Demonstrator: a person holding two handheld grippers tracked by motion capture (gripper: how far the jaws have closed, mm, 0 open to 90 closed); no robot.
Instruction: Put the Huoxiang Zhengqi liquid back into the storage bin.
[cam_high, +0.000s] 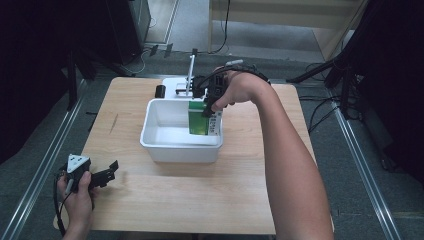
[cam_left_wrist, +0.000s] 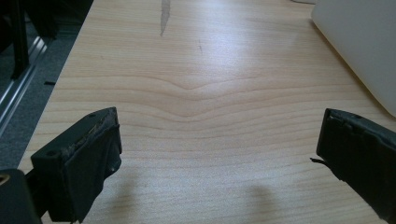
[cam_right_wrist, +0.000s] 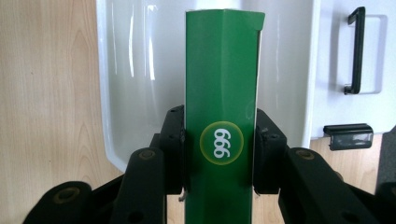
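At lower left of the high view, the left gripper (cam_high: 106, 172) rests on the wooden table (cam_high: 165, 195), jaws spread wide on nothing; at centre stands a white tub (cam_high: 150, 131); above its far right corner, the right gripper (cam_high: 209, 106) clasps a green carton (cam_high: 198, 120), upright over the tub's inside.

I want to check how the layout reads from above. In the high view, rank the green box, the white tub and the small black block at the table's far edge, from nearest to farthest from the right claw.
1. green box: gripped in the right claw, over the tub's right side.
2. white tub: directly beneath, mid-table.
3. small black block: far edge, left of the tub's back corner.
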